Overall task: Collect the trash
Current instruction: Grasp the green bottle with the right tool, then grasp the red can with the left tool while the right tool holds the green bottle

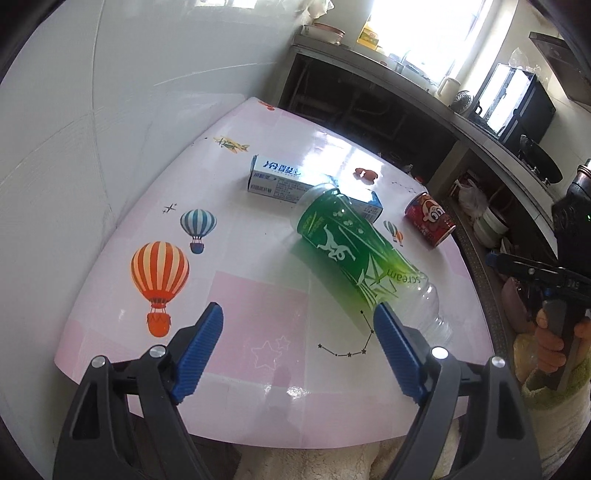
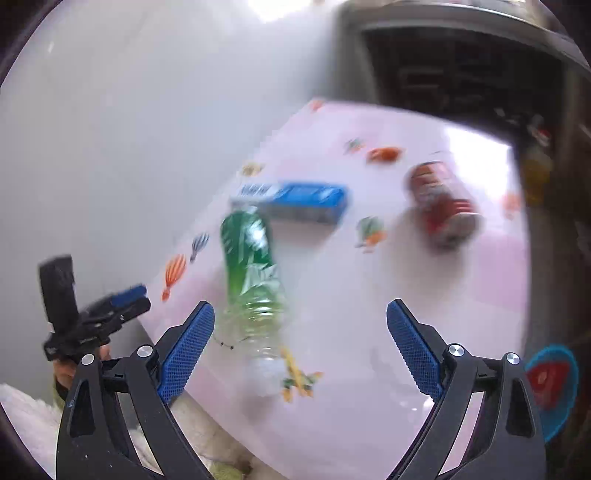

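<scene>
Bottle (image 1: 354, 254), green, lying neck-first toward left gripper (image 1: 297, 325) (nearer one); both grippers' jaws wide apart, empty; surface (image 1: 258, 332) pink.

Wall (image 1: 110, 92): pale grey-white, smooth, marked by faint scratches, set along the far-left side of the table. Table (image 1: 258, 332): glossy top in pink and white blocks, printed with hot-air balloons, aeroplanes and star lines; window glare is reflected on its far part. Counter (image 1: 424, 85): a long grey slab run along the right side of the room, with dark open shelving (image 1: 369, 110) beneath. Window (image 1: 424, 26): bright and overexposed, seen above the counter. Bowls (image 1: 325, 31), a yellow box (image 1: 369, 37), a white jug (image 1: 448, 90) and a black cabinet (image 1: 517, 107) are stood on the counter.
</scene>
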Demonstrator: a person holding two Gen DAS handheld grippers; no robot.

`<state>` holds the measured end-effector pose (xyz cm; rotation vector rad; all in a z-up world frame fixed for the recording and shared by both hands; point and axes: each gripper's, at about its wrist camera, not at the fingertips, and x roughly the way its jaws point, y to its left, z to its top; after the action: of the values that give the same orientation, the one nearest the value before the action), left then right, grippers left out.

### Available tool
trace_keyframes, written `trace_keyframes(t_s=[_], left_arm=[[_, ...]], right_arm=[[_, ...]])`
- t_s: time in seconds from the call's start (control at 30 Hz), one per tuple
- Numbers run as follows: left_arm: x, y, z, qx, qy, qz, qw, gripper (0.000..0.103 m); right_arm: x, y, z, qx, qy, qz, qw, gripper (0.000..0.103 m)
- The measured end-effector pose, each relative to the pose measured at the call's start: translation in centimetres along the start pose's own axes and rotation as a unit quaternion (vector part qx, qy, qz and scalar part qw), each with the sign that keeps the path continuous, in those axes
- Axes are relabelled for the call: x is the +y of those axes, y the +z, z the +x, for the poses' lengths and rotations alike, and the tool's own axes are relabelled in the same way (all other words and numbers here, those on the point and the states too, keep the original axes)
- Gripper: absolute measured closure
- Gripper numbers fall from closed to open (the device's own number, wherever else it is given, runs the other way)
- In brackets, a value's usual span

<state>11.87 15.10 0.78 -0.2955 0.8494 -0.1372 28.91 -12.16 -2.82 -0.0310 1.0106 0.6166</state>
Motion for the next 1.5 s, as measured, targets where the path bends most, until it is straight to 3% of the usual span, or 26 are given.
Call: trace_keyframes(t_s=[0.13, 0.27, 0.47, 0.53, 0.73, 0.9, 1.07, 1.13, 1.23, 1.33, 1.5], left_arm=[[0.8, -0.9, 0.2, 0.009, -0.014, -0.018, 0.9997, 0.021], [1.5, -1.3, 0.1, 0.012, -0.017, -0.027, 0.9994, 0.021], [2.3, -1.1, -0.4, 0.012, -0.008, -0.038, 0.9992, 0.021], [2.5, -0.8, -0.6, 0.011, -0.003, -0.04, 0.9991, 0.021], [1.5, 1.1, -0.9, 0.004, -0.002, -0.038, 0.9993, 0.021], [-2.2, 3.5, 1.1, 0.021, -0.036, -0.009, 0.9991, 0.021], [-8.8, 6.3, 5.2, 0.057, -0.105, 0.028, 0.9925, 0.02], [-11.7, 7.9, 7.8, 0.079, -0.143, 0.025, 0.9862, 0.019], [-15.5, 10.4, 12.1, 0.118, -0.165, 0.002, 0.9792, 0.019], [-18.5, 12.8, 16.3, 0.132, -0.156, -0.017, 0.9788, 0.019], [-20.6, 14.8, 22.6, 0.159, -0.115, -0.066, 0.9783, 0.019]], right_arm=[[3.7, 1.4, 5.2, 0.063, 0.009, -0.042, 0.997, 0.013], [5.4, 1.4, 7.7, 0.106, 0.019, -0.058, 0.992, 0.014], [5.8, 0.3, 8.7, 0.139, -0.006, -0.062, 0.988, 0.04], [5.6, -0.1, 8.1, 0.143, 0.004, -0.048, 0.989, 0.041], [3.6, -4.7, 4.3, 0.126, -0.014, -0.003, 0.992, 0.041], [-0.1, -9.7, -1.0, 0.097, -0.053, 0.074, 0.991, 0.041], [-4.7, -13.7, -5.9, 0.049, -0.095, 0.186, 0.977, 0.041], [-6.3, -14.6, -7.4, 0.027, -0.122, 0.219, 0.968, 0.041], [-8.1, -15.6, -8.6, 0.001, -0.139, 0.264, 0.954, 0.041], [-9.3, -16.0, -8.8, -0.015, -0.118, 0.303, 0.945, 0.041], [-9.2, -15.7, -8.3, -0.018, -0.11, 0.309, 0.944, 0.041]])
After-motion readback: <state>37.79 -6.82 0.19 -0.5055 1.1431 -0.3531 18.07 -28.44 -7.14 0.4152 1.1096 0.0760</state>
